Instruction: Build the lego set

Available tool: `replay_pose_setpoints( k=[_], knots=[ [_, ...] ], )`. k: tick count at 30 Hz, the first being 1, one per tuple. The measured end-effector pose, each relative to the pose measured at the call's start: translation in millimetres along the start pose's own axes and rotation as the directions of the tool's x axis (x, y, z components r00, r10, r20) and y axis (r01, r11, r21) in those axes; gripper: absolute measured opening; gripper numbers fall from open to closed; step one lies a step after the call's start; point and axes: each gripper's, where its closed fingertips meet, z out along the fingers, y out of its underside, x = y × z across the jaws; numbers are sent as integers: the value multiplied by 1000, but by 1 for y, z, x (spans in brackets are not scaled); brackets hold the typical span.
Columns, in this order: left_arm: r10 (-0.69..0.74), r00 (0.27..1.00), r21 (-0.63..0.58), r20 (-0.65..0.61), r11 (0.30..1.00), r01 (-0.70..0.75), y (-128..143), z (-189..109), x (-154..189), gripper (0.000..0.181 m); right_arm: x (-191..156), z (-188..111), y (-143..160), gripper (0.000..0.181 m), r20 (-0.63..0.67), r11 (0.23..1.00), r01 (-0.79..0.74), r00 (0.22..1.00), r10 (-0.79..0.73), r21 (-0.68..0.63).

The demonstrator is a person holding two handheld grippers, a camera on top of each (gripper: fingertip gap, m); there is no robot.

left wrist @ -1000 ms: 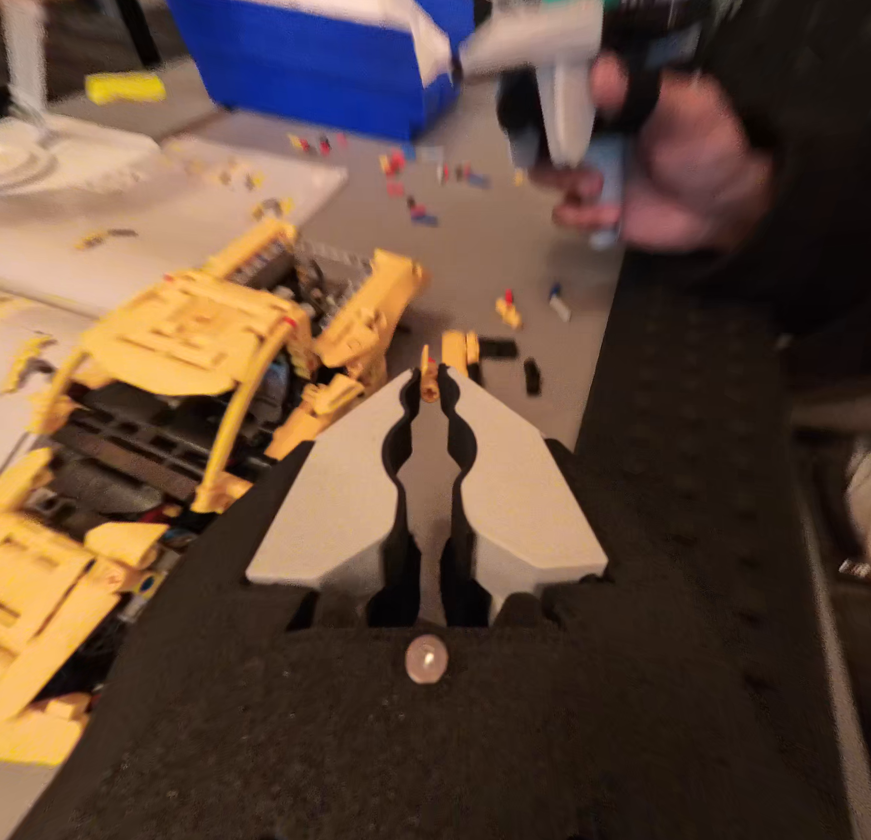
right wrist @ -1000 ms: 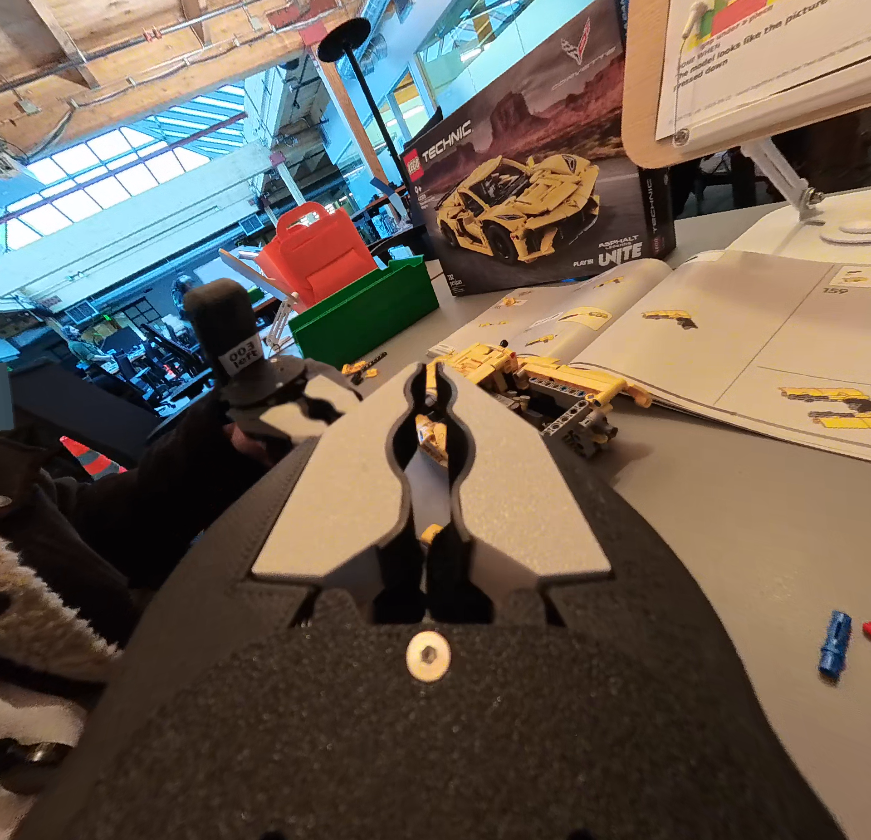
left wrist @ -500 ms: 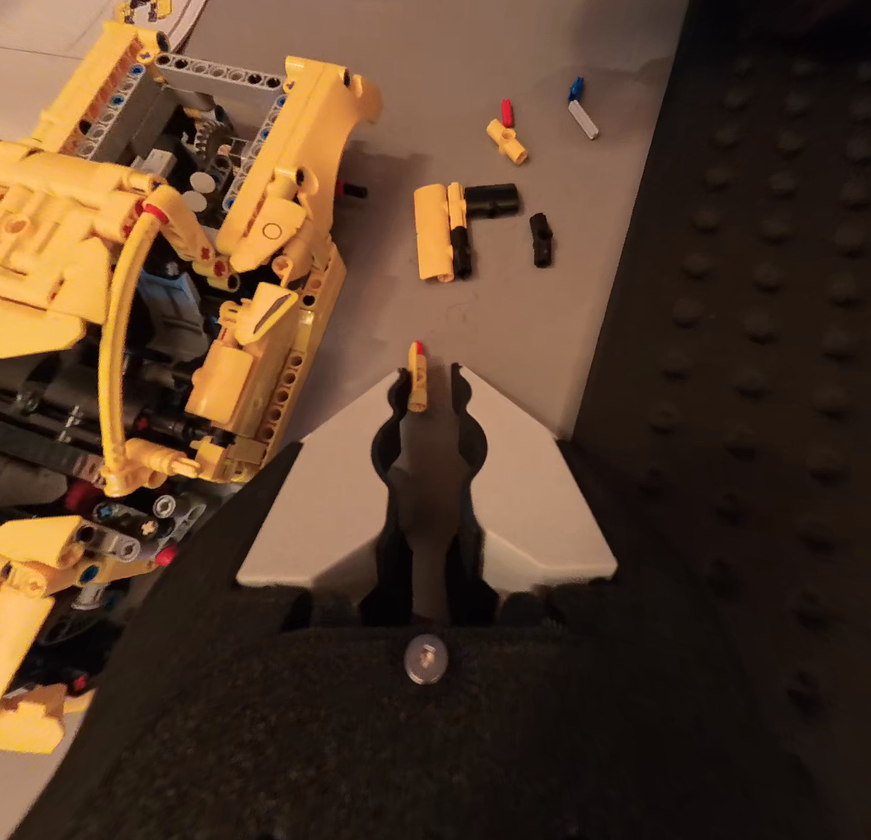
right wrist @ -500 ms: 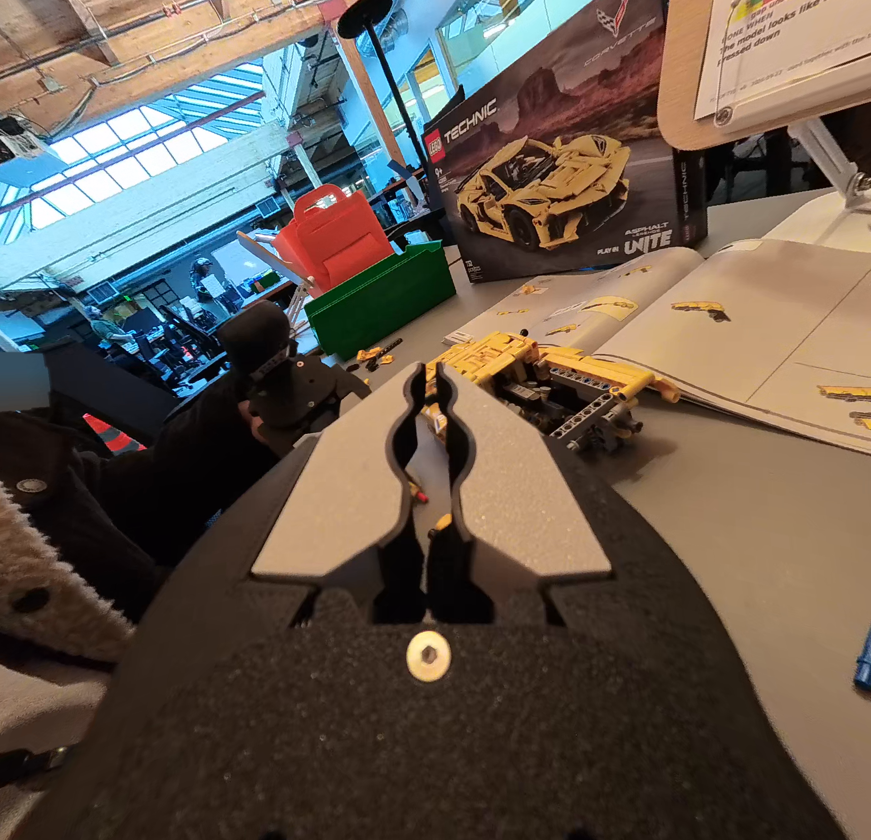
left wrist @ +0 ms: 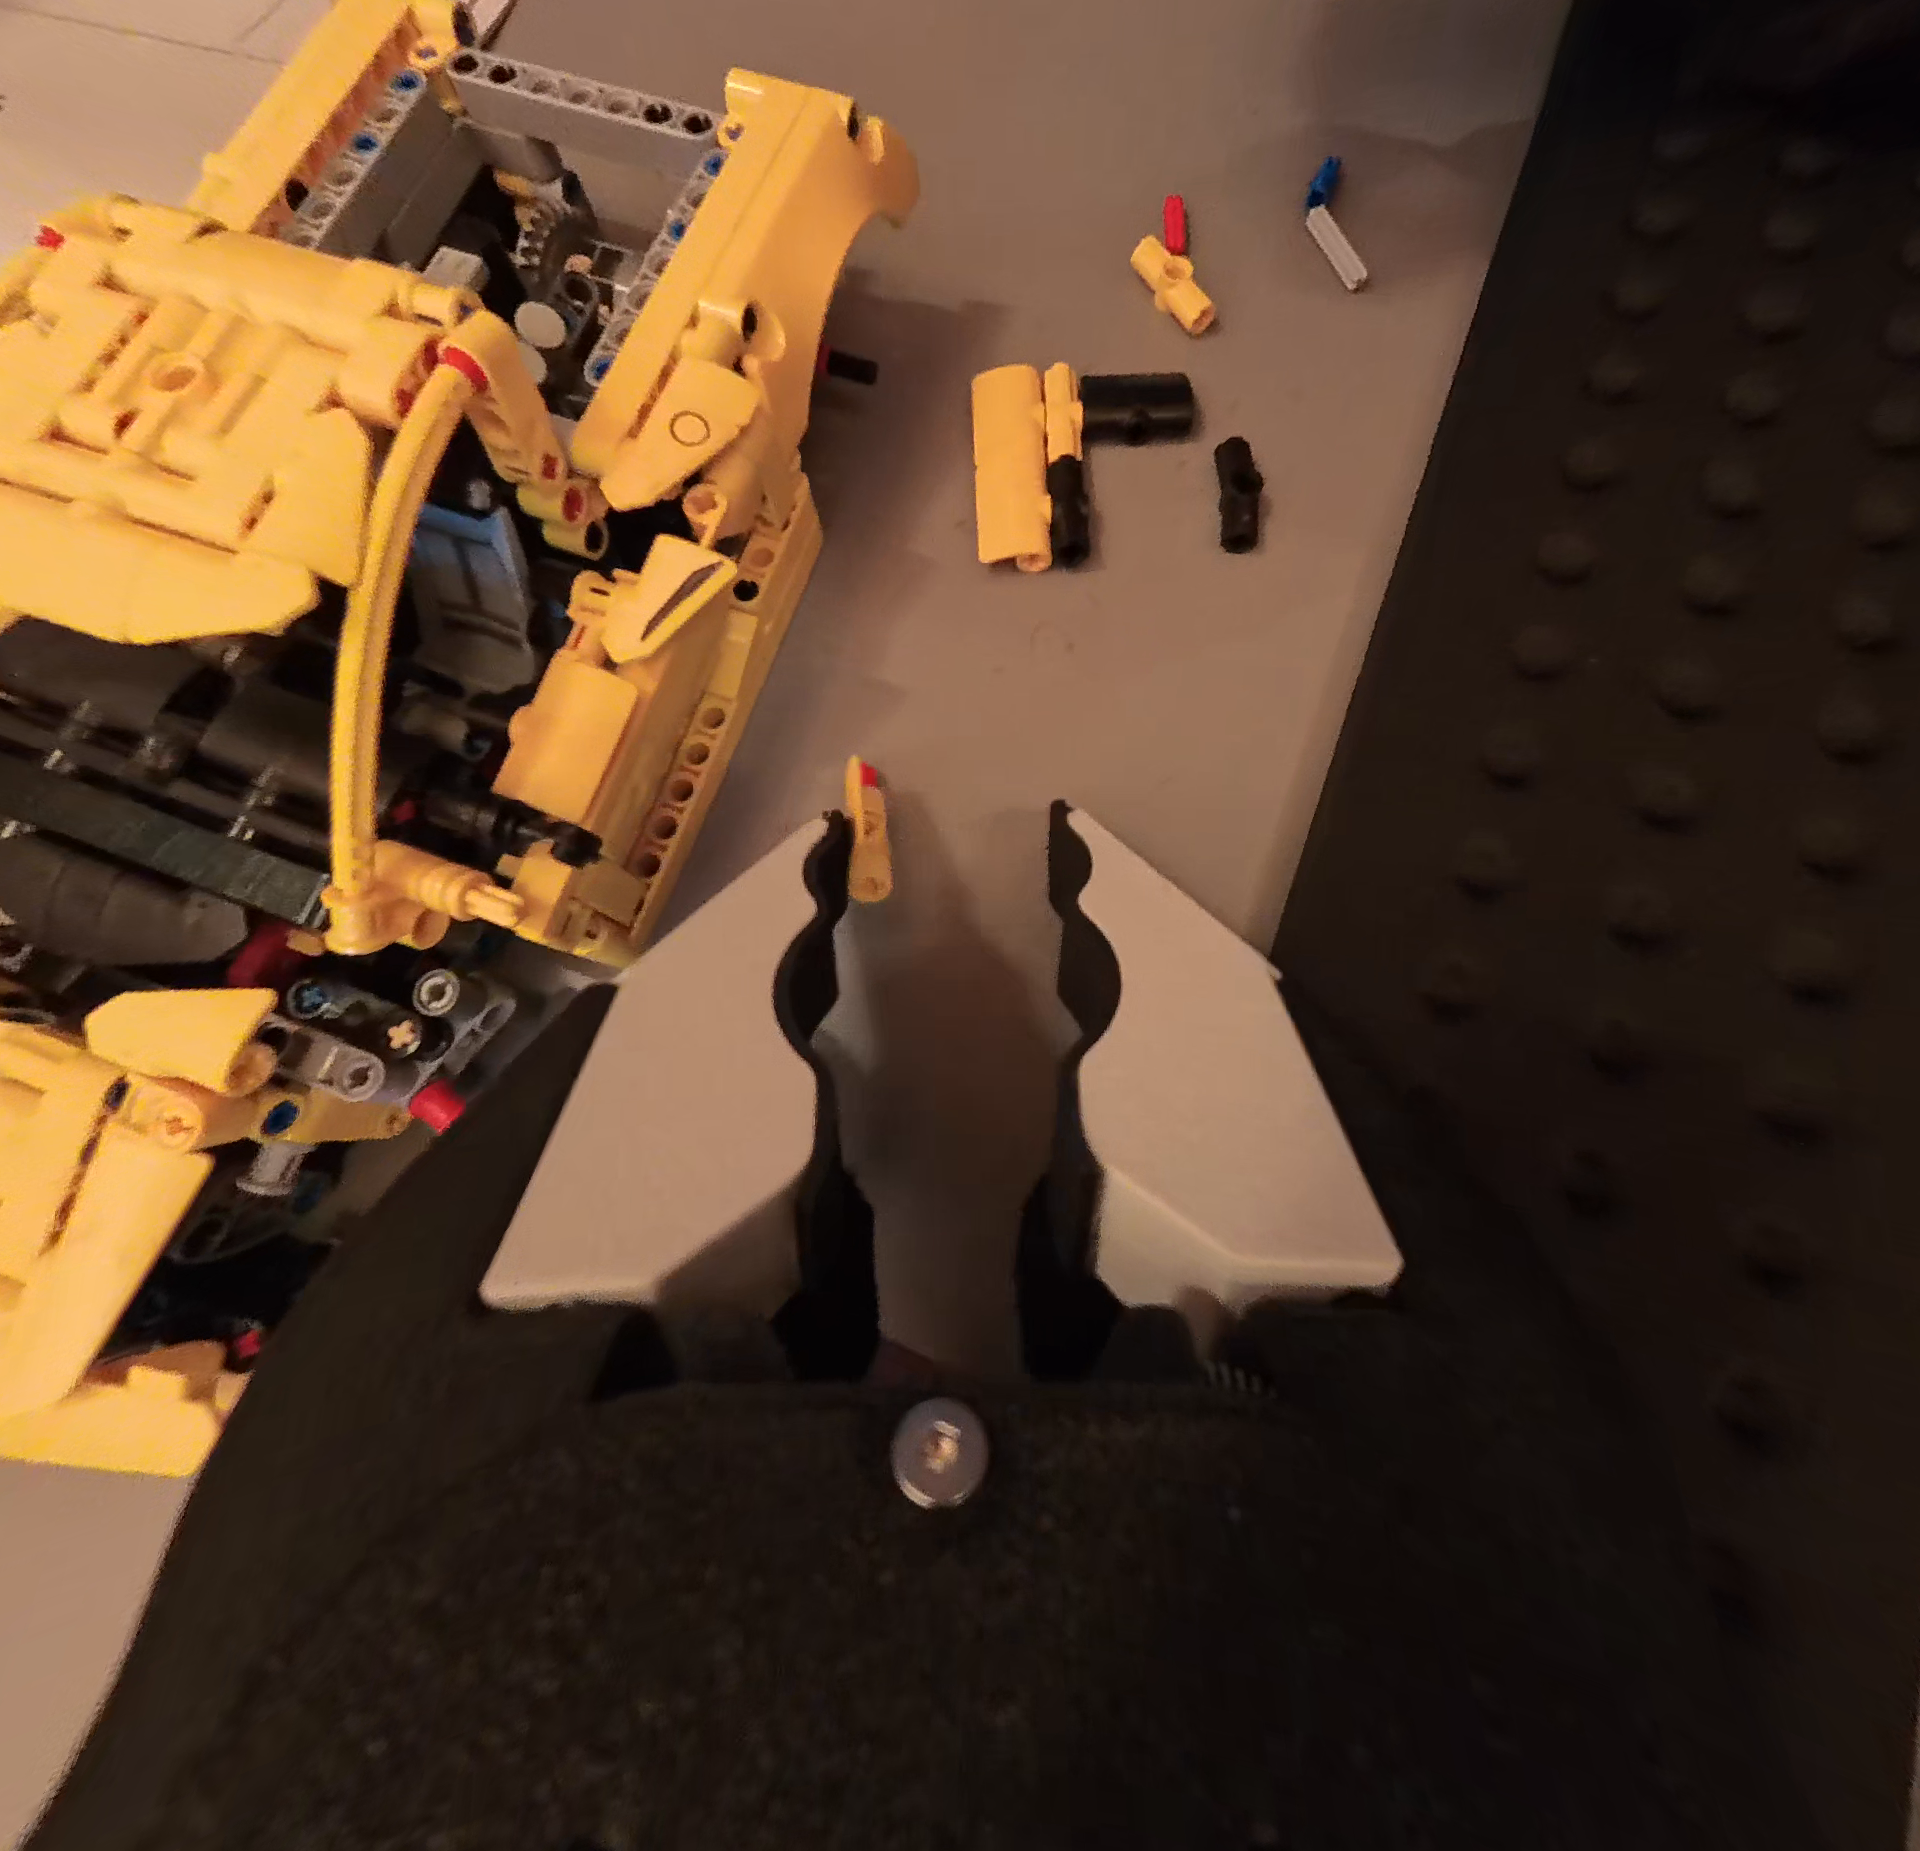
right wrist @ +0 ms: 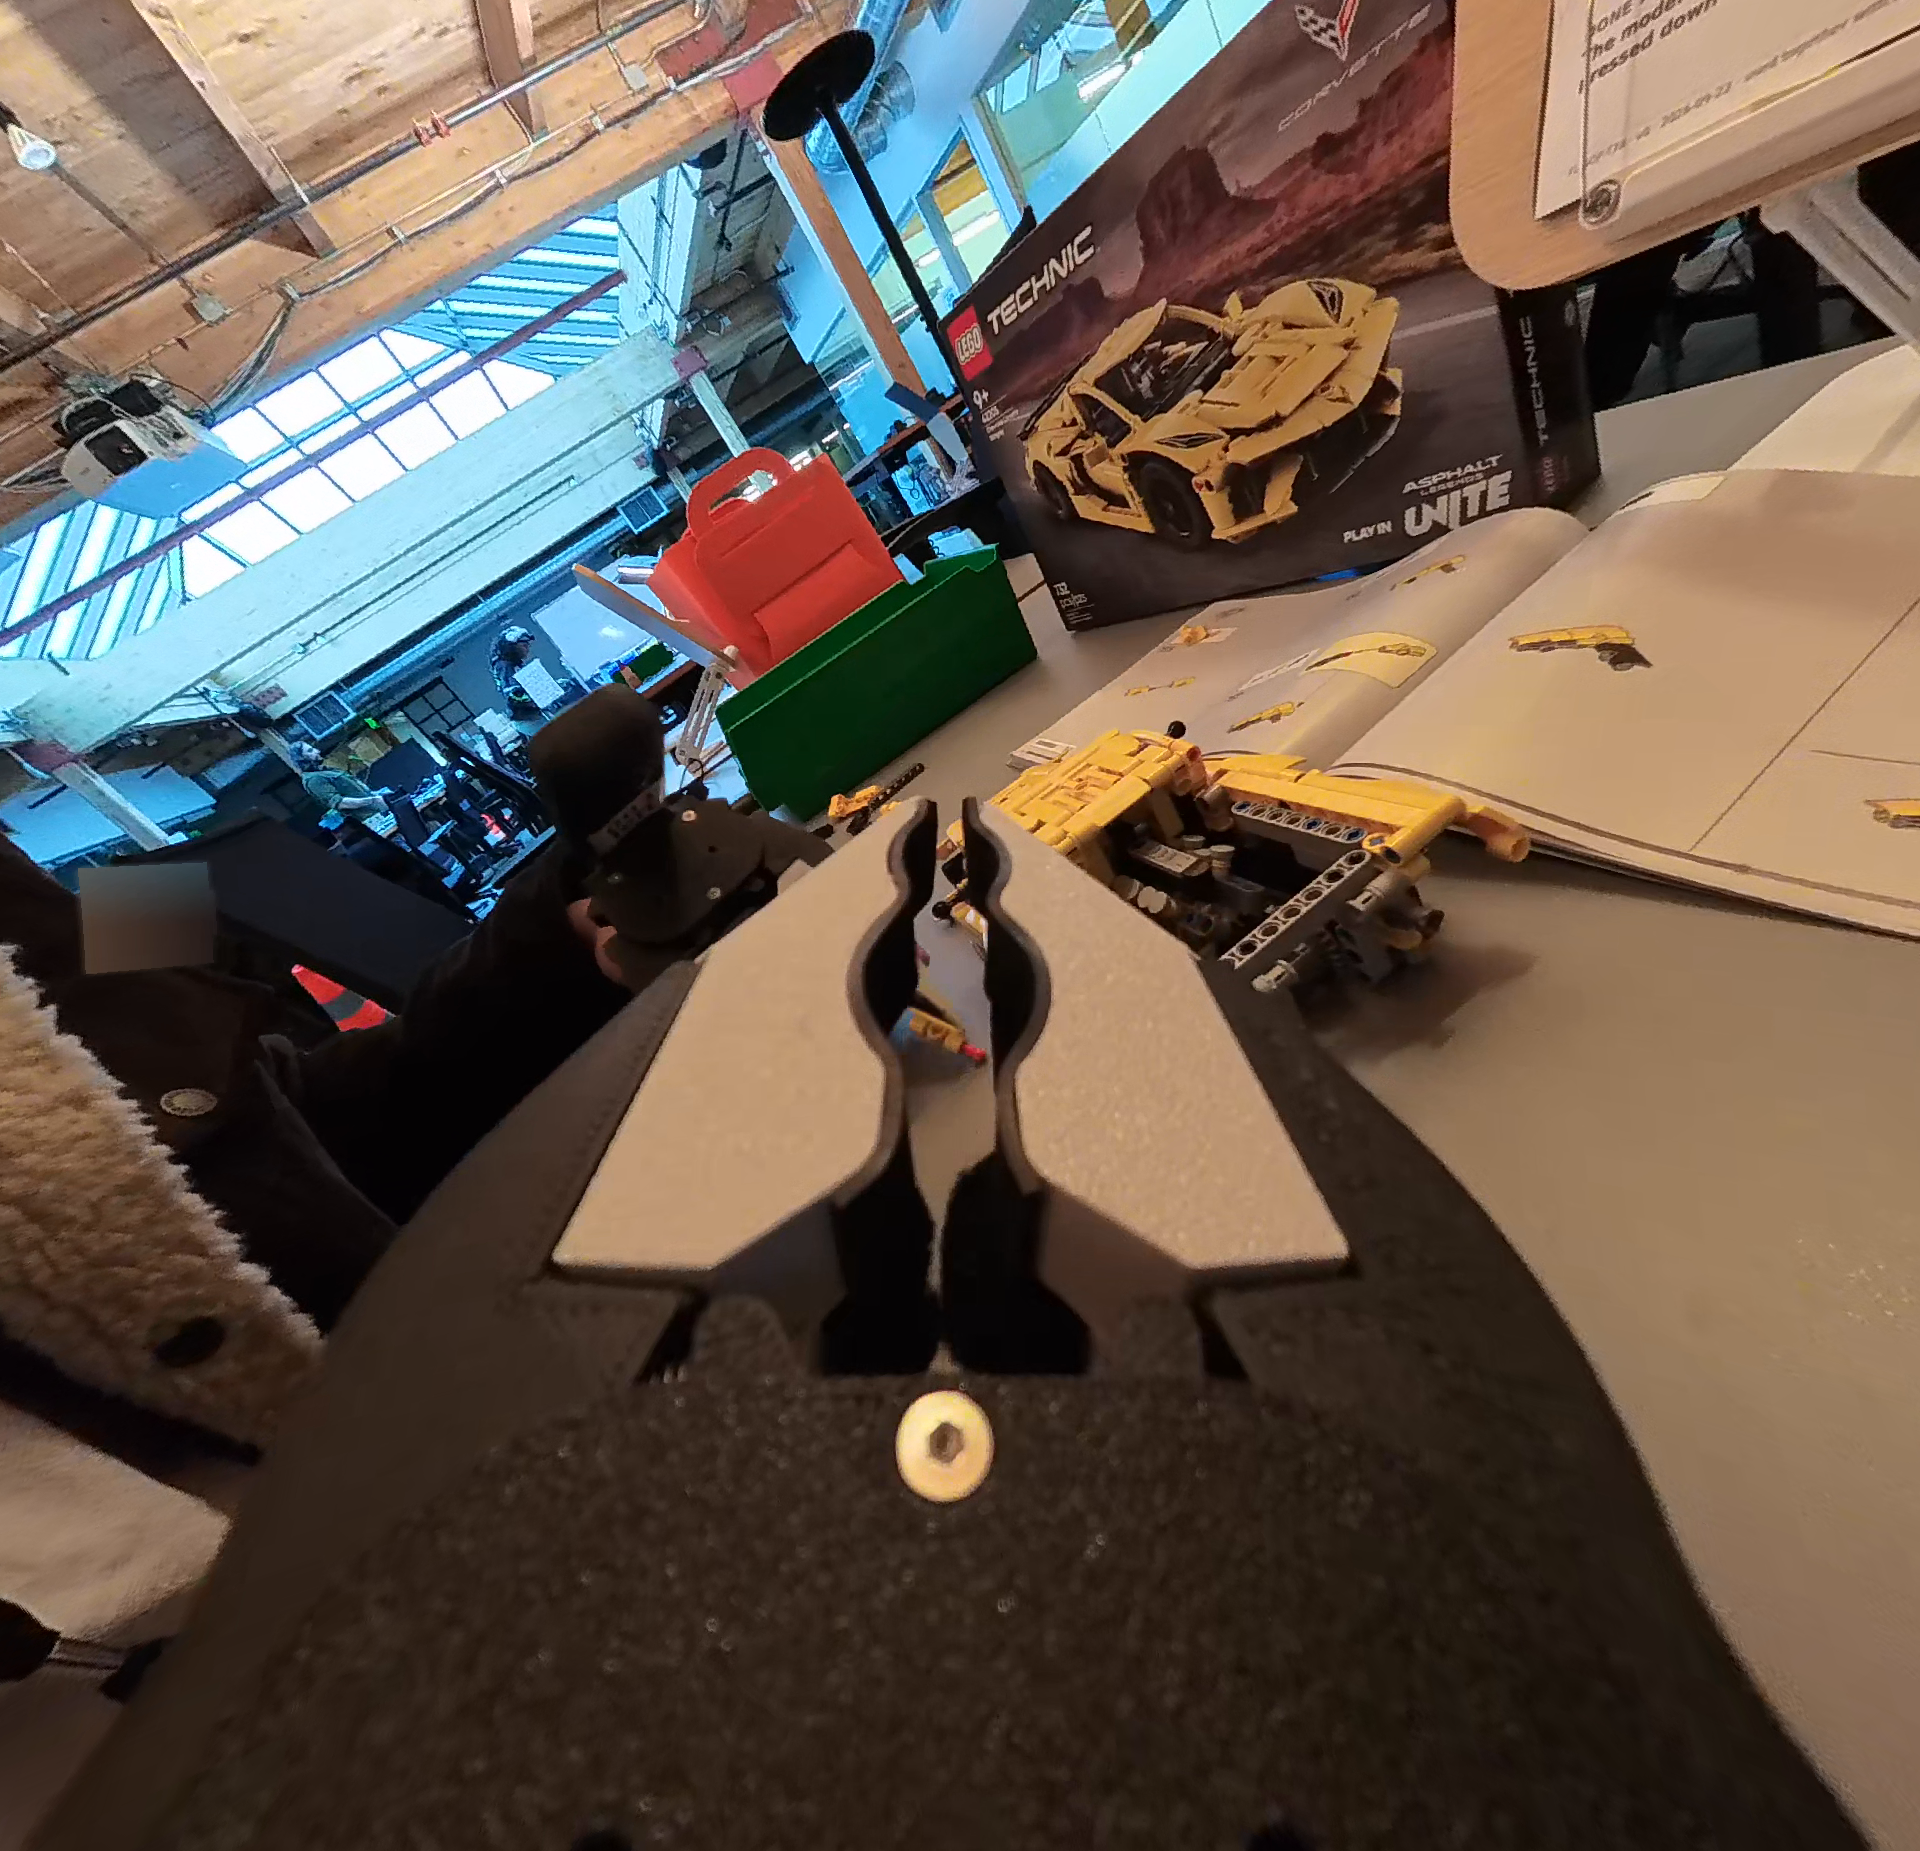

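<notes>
The yellow lego car model (left wrist: 312,451) lies on the grey table at the left of the left wrist view. It also shows in the right wrist view (right wrist: 1195,825). My left gripper (left wrist: 940,825) is open just right of the model, low over the table. A small yellow piece with a red tip (left wrist: 868,835) rests against its left fingertip; the right fingertip (left wrist: 1060,825) stands well clear of it. My right gripper (right wrist: 945,814) is shut and points towards the model. Through the slit between its fingers I see a small yellow piece (right wrist: 940,1032) on the table.
Loose parts lie beyond the left gripper: a yellow and black assembly (left wrist: 1039,461), a black connector (left wrist: 1236,492), a yellow connector (left wrist: 1174,279). A black studded mat (left wrist: 1662,658) borders the right. The open booklet (right wrist: 1610,679), set box (right wrist: 1247,367) and green bin (right wrist: 883,669) stand behind. There is about 20 cm between the tips of the two grippers. The black connector (left wrist: 1236,492) sits 8 cm or so from the ends of my left fingers.
My left gripper tipped down over the table and its jaws opened off the small yellow piece, which stays by the left fingertip. The right gripper stayed shut and shifted slightly.
</notes>
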Motion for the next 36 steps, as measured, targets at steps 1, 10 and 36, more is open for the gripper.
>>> replay_pose_setpoints(
  k=[1,10,36],
  knots=[
    [-2,1000,4,1,1000,2,-1,0,0,38,0,0,1,4,-1,1000,1,1000,-1,-4],
    [-14,1000,0,10,1000,14,1,-2,-4,34,0,1,2,4,-1,1000,8,1000,-8,-11],
    [-331,810,32,484,932,362,65,-79,-359,44,4,2,3,4,-1,1000,-18,1000,18,-19]
  ],
)
